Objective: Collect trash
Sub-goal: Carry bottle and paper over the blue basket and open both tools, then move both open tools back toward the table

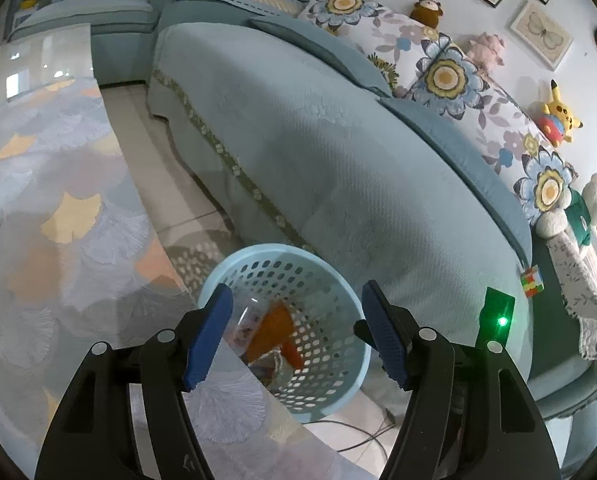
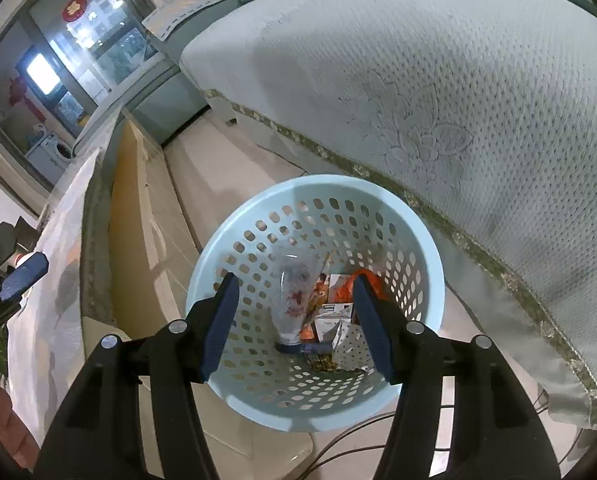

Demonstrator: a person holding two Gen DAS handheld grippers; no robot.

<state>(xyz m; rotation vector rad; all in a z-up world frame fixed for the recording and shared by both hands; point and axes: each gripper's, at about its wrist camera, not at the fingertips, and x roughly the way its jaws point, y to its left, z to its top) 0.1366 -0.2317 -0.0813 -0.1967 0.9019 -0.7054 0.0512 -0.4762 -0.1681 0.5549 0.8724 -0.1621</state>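
Blue-padded, the left gripper (image 1: 294,336) stands released with nothing between its pads, above the table edge and the pale blue basket (image 1: 338,276) on the floor beside the sofa (image 1: 338,160). From the right wrist, the right gripper (image 2: 294,328) is likewise spread and empty over the basket, where a clear plastic bottle (image 2: 294,300), cartons and an orange wrapper (image 2: 344,288) lie (light, crushable stuff, I judge; the bottle's neck offers the best hold). Room between sofa and table looks narrow.

A home living room: blue sofa (image 1: 338,160), floral cushions (image 1: 450,76), plush toys (image 1: 558,114), framed pictures (image 1: 542,34).
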